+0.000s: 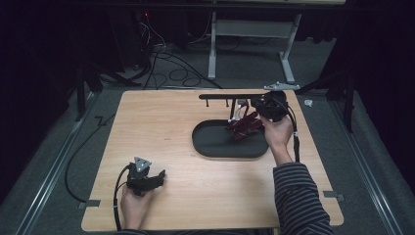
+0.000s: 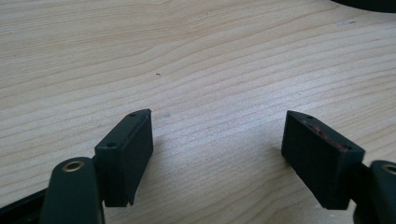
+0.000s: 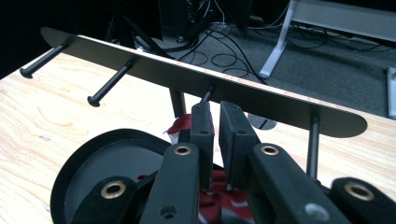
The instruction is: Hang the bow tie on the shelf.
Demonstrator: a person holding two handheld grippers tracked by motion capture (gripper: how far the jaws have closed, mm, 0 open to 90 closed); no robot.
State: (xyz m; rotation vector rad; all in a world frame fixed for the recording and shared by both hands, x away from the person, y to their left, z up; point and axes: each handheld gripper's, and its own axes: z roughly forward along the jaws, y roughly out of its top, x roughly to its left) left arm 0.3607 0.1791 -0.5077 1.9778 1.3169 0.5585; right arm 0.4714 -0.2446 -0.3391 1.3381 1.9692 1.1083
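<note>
While the wooden tabletop (image 1: 161, 147) spreads across most of the high view, the work sits in its upper right, where a black oval tray (image 1: 215, 147) lies below a long black rack (image 1: 230, 96) with pegs standing out from its bar. A red cloth item (image 1: 243, 126), some small garment or bag as far as I can tell, lies bunched at the right end of the tray, right under the rack. The right claw (image 1: 254, 113) hangs over it, and in the right gripper view its jaws stand almost together with a narrow gap between them, the red cloth (image 3: 219, 200) low in the frame beneath them and a peg (image 3: 208, 93) straight ahead; I cannot make out whether any fabric or loop is pinched there. My guess is the step in hand is hanging the red cloth on the rack, or lifting it off, at the moment of grip or release. The next move would call for a sure pinch on a loop or edge and a careful line-up with that thin peg. The left claw (image 1: 154, 178) rests idle at lower left, jaws wide apart over bare wood with nothing between them.
</note>
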